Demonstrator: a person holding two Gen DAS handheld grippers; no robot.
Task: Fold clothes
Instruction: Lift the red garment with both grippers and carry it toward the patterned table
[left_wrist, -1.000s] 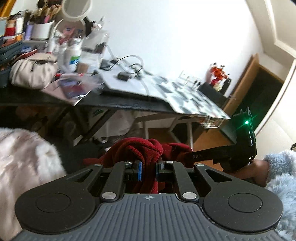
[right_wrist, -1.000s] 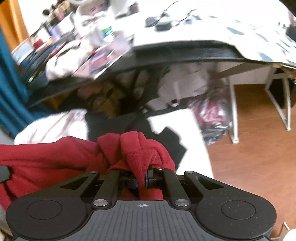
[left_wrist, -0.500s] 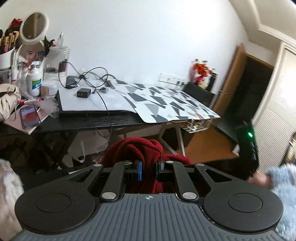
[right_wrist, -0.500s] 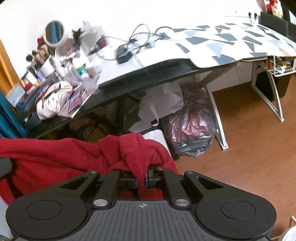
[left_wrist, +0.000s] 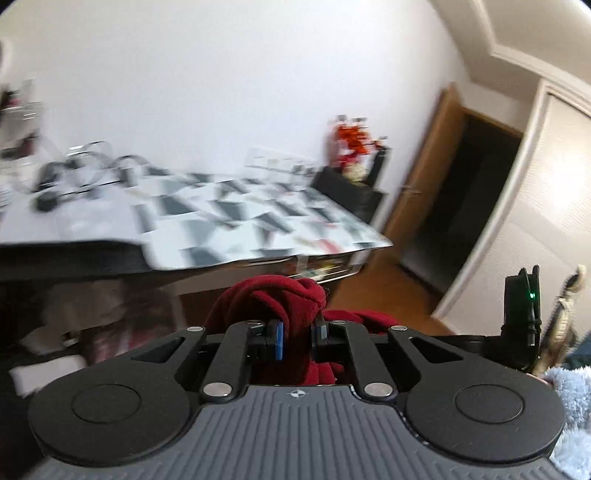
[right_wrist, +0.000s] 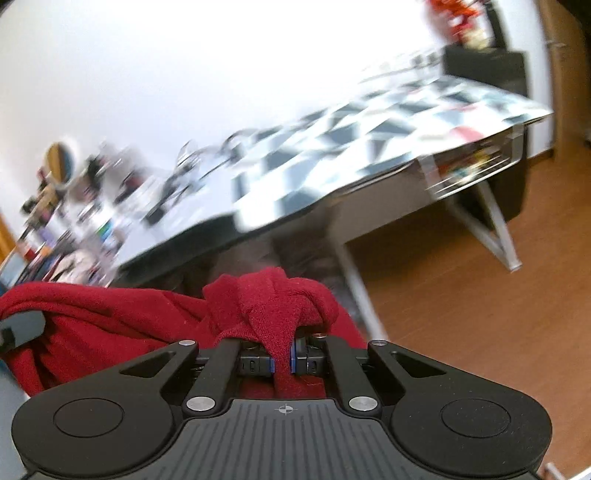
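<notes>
The red garment (right_wrist: 110, 317) hangs between us: our left gripper (left_wrist: 297, 338) and right gripper (right_wrist: 282, 360) each pinch a bunch of it.

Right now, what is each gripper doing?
Left gripper: shut on the red garment.
Right gripper: shut on the same red garment.

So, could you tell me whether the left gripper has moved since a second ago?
Yes. The left gripper, shut on the red garment, has swung right along the desk: the cluttered end has left view and the doorway has come in.
</notes>
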